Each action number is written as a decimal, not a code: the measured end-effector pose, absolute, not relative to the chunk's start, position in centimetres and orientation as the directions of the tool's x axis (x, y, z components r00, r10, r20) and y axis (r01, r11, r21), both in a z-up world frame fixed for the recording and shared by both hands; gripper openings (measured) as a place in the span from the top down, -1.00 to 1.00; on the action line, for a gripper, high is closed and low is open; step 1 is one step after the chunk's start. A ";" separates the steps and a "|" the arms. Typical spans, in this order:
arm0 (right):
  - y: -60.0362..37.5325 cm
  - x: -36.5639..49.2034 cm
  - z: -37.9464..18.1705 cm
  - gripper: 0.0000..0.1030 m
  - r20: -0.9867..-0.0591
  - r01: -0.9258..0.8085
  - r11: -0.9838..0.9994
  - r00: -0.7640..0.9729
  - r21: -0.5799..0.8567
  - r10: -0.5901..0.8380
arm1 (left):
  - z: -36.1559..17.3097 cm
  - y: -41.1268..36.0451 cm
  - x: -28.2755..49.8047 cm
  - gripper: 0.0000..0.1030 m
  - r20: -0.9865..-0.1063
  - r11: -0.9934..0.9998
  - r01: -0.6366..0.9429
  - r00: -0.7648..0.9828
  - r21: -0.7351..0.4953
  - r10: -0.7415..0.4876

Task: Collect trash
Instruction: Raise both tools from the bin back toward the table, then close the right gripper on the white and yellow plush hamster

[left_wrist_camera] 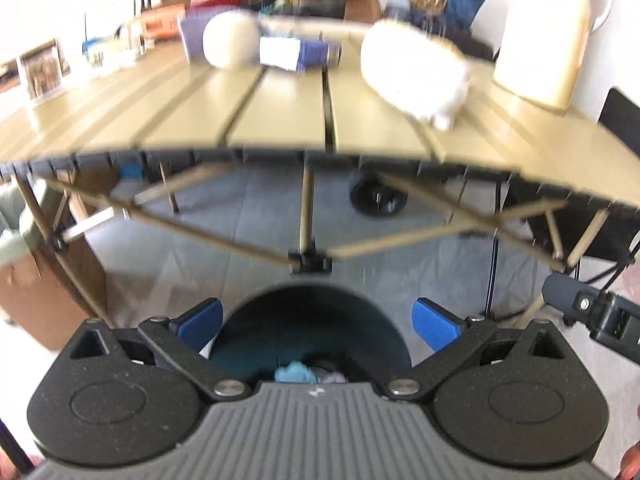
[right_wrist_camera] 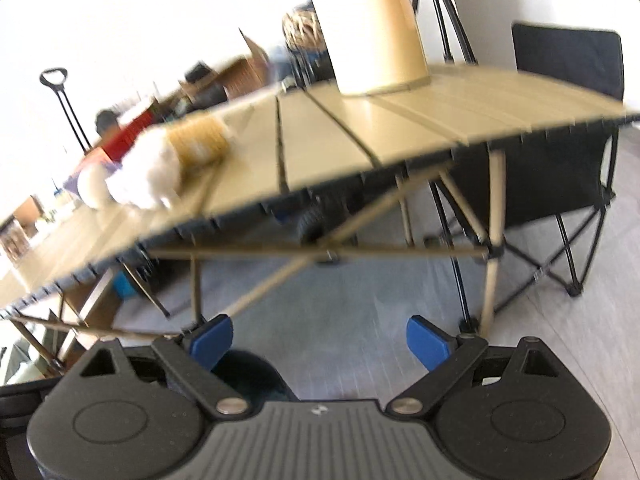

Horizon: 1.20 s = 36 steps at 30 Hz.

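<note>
My left gripper (left_wrist_camera: pixel 318 326) is open and empty, right above a dark round bin (left_wrist_camera: pixel 310 338) on the floor. Blue and pale crumpled trash (left_wrist_camera: pixel 296 372) lies inside the bin. My right gripper (right_wrist_camera: pixel 320 342) is open and empty, just right of the same bin (right_wrist_camera: pixel 248 376); its black body shows at the right edge of the left wrist view (left_wrist_camera: pixel 596 316). On the tan slatted table (left_wrist_camera: pixel 280 120) lie a white fluffy thing (left_wrist_camera: pixel 416 72), a cream ball (left_wrist_camera: pixel 230 40) and a purple-and-white package (left_wrist_camera: pixel 298 52). Both views are blurred.
A tall cream container (left_wrist_camera: pixel 540 36) stands on the table's right end (right_wrist_camera: pixel 384 28). A black folding chair (right_wrist_camera: pixel 560 160) is beyond the table's right corner. Table legs and cross struts (left_wrist_camera: pixel 308 216) stand in front of the bin. Boxes and clutter sit at the far left.
</note>
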State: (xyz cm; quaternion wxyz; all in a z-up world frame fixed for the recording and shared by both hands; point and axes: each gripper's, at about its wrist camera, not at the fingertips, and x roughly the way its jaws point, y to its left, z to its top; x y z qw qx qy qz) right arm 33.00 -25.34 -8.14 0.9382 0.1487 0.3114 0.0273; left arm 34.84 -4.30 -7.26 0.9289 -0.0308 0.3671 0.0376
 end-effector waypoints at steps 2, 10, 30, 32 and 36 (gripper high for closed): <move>-25.3 32.9 -7.1 -0.82 -0.530 0.012 0.955 0.834 0.296 0.154 | -6.3 -4.3 34.5 -1.00 -0.645 0.996 -0.086 0.763 -0.022 0.052; -24.6 33.0 -3.0 -0.83 -0.365 -0.084 0.958 0.912 0.276 0.185 | -3.0 -3.4 33.8 -1.00 -0.535 0.996 -0.083 0.844 -0.036 0.051; -18.4 40.2 0.0 -0.96 -0.337 -0.213 0.942 0.894 0.259 0.295 | 1.8 2.2 38.1 -1.00 -0.404 0.974 -0.222 0.895 -0.036 0.189; -17.9 41.0 0.0 -1.00 -0.341 -0.210 0.941 0.892 0.264 0.295 | 2.1 2.9 38.7 -1.00 -0.391 0.971 -0.235 0.898 -0.036 0.203; -17.1 42.9 -0.1 -1.00 -0.363 -0.210 0.938 0.881 0.275 0.303 | 2.5 4.1 40.3 -1.00 -0.389 0.967 -0.248 0.897 -0.049 0.210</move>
